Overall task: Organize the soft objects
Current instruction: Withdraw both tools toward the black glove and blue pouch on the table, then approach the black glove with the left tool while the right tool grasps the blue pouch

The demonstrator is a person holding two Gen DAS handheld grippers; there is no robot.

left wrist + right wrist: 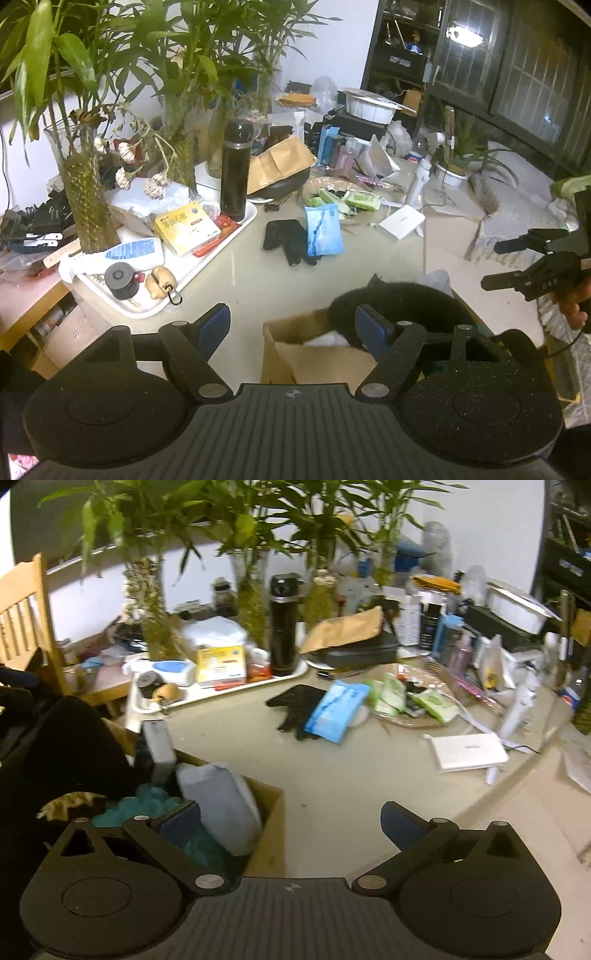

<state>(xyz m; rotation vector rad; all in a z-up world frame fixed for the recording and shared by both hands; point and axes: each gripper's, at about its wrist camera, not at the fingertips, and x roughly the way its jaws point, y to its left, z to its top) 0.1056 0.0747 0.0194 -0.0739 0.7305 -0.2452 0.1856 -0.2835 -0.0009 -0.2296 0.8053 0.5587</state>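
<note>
A cardboard box (314,360) stands at the table's near edge; a black fuzzy soft item (402,299) lies over its far side. My left gripper (293,325) is open and empty just above the box. In the right wrist view the box (271,819) holds a grey pouch (221,805) and teal cloth (147,805). My right gripper (290,821) is open and empty at the box's right edge; it also shows in the left wrist view (517,262). Black gloves (288,238) and a blue wipes pack (323,229) lie mid-table.
A white tray (207,258) with a black flask (236,170), yellow box and bottles sits left. Plant vases (86,199) stand behind. A glass plate of green packets (347,201), a white box (400,221) and clutter lie beyond. A wooden chair (26,620) stands at left.
</note>
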